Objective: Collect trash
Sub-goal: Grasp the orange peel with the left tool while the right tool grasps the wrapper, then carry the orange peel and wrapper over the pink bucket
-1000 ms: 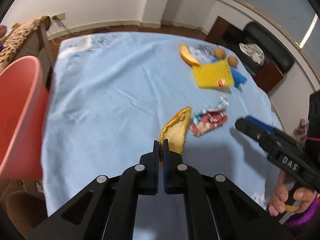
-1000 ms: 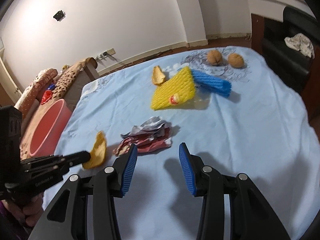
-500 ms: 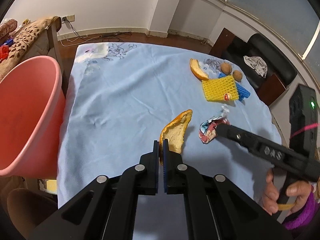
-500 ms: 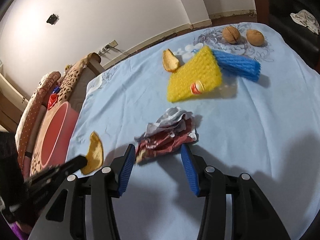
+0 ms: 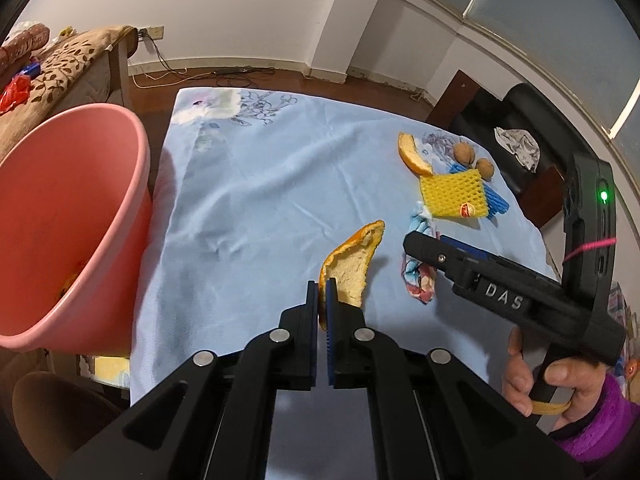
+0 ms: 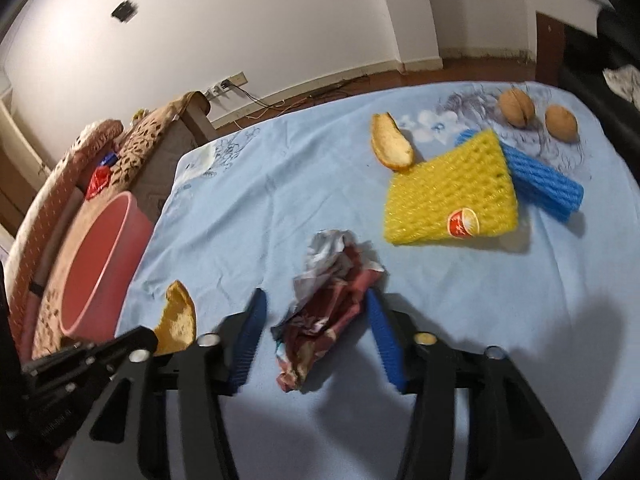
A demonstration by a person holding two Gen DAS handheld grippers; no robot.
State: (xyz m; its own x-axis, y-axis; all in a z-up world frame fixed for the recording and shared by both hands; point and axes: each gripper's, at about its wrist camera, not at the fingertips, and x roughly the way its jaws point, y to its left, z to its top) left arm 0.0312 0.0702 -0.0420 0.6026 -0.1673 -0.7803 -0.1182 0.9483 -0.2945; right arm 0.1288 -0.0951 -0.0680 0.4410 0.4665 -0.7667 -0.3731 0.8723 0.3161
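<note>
Right wrist view: right gripper (image 6: pixel 314 336) straddles the crumpled wrapper (image 6: pixel 326 304), jaws just closing, not yet pinching; wrapper's long axis runs along its fingers. Left gripper (image 5: pixel 322 296) clamps orange peel (image 5: pixel 352 266).

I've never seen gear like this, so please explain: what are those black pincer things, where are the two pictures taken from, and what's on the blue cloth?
No robot here: a person holds a two-finger gripper in each hand, and each one carries a wide-angle camera looking along its fingers. The left view shows the left gripper shut on a piece of orange peel, with a pink bin beside the table. The right gripper has just been closing, its blue pads either side of a crumpled wrapper but not yet clearly pressing it. Farther back on the blue cloth lie another peel, a yellow foam net, a blue foam net and two walnuts.
</note>
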